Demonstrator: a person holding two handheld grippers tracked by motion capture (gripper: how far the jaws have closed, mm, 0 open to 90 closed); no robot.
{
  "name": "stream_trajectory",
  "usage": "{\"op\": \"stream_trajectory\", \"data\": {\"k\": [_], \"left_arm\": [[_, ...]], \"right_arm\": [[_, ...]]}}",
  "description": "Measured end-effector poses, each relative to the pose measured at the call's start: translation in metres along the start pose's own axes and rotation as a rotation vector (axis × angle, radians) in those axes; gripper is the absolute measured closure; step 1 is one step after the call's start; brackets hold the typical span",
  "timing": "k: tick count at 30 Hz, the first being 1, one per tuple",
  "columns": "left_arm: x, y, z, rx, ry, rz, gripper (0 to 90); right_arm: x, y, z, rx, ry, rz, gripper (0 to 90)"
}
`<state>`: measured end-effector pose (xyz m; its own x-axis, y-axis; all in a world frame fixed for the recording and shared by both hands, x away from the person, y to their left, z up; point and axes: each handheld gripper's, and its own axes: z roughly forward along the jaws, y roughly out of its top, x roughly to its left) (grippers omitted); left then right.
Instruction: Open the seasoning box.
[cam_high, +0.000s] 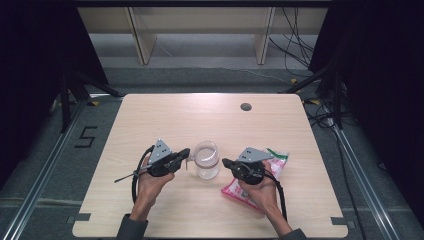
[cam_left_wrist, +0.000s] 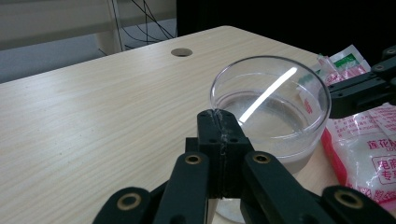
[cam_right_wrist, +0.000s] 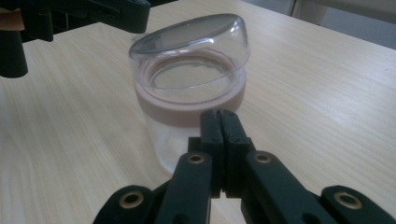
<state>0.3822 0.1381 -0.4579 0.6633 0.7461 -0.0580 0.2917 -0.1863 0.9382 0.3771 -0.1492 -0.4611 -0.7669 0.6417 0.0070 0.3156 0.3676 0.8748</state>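
At tabletop centre: clear glass jar (cam_high: 206, 160) with pink band, upright, lid tilted.
Left tool (cam_high: 186, 153): jaws closed on the jar's rim.
Right tool (cam_high: 226, 162): jaws closed, empty, just beside the jar.
Advice: steady jar; lift lid squarely.
Nearby: pink packet (cam_high: 277, 165).

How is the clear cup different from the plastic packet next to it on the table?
The clear cup stands upright and see-through with a pinkish band around it; the plastic packet lies flat, printed in pink and white. The cup sits between both grippers, while the packet lies partly under the right hand. Both rest on the wooden table.
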Motion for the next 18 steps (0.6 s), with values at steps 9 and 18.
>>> {"op": "stream_trajectory", "data": {"k": [9, 18], "left_arm": [[0.001, -0.001, 0.000, 0.000, -0.004, 0.000, 89.3], [0.001, -0.001, -0.001, 0.005, -0.011, 0.003, 84.4]], "right_arm": [[0.002, 0.008, 0.008, -0.002, 0.019, 0.001, 90.0], [0.005, 0.016, 0.011, -0.018, 0.019, -0.010, 90.0]]}}
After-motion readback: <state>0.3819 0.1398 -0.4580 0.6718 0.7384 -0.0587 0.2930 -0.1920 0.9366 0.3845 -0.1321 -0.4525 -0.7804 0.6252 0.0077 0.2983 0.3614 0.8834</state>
